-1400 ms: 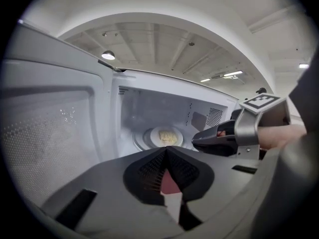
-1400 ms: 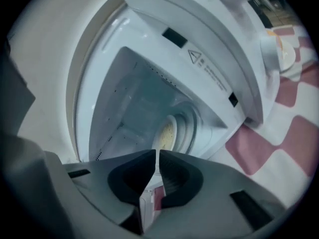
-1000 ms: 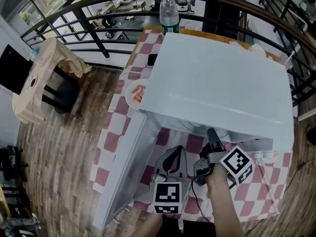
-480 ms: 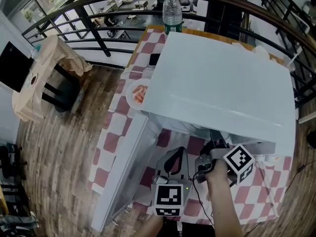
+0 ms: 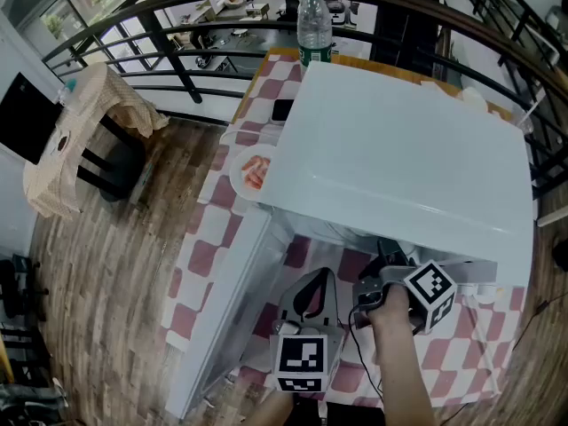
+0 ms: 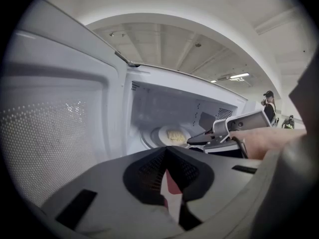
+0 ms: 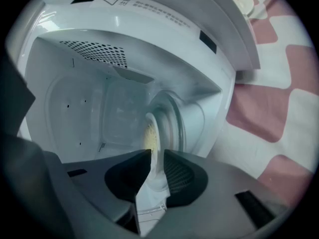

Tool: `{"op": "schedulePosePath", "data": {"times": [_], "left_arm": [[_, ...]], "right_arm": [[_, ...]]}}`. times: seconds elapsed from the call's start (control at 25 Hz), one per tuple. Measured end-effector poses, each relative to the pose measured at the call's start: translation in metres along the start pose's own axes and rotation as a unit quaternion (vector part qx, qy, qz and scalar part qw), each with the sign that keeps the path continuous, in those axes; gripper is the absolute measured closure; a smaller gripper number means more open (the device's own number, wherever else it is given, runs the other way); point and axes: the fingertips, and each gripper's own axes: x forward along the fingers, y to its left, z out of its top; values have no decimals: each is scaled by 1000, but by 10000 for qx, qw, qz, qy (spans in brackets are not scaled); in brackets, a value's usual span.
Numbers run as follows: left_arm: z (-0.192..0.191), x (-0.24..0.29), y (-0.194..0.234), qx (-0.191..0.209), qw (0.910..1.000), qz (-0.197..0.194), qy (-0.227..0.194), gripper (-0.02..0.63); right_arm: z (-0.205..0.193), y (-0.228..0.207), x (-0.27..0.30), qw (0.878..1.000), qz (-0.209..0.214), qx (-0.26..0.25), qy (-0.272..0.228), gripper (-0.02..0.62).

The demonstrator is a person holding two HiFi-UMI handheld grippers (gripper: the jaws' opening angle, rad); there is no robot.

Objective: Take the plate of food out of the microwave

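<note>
The white microwave (image 5: 399, 149) stands with its door (image 5: 222, 309) swung open to the left. Inside, a white plate of yellow food (image 6: 174, 136) sits on the turntable; it is also in the right gripper view, plate (image 7: 149, 136). My right gripper (image 5: 386, 260) reaches into the oven's mouth. Its jaws have just been opening and now stand open (image 7: 157, 156), with the plate's rim showing through the gap just beyond the tips and the pads not pressing on it. My left gripper (image 5: 312, 278) hangs back in front of the opening, shut and empty (image 6: 167, 156).
A second plate with reddish food (image 5: 251, 171) lies on the checked tablecloth (image 5: 209, 256) left of the microwave. A water bottle (image 5: 314, 25) stands behind it. A chair draped with cloth (image 5: 84, 131) is on the wooden floor at left, and a railing runs behind.
The right gripper has stayed at the microwave's mouth, shifting only slightly. The left gripper has kept still.
</note>
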Motion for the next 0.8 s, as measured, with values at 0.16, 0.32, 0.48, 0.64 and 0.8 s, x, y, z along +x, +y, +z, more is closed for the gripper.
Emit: {"op": "schedulePosePath", "data": {"times": [0.16,0.32,0.48,0.64,0.8], "left_arm": [[-2,0,3,-25,10000,32,14,597],[-3,0,6,-4,9999,104,22,597],[-4,0,4,-48,9999,97,34,597],[-7,1,0,-62,9999,57,62,597],[-8,1,-1,-125,9999,55,68,597]], "right_arm": [[2,1,3,10000,-76,-5,-51,494],[4,2,7,9997,-233,-45,-98,494],[4,2,9,9995,-270,2,-148,494],[4,1,10,9995,-263,104,-150,557],[2,0,10,9995,-280,46,-110,580]]}}
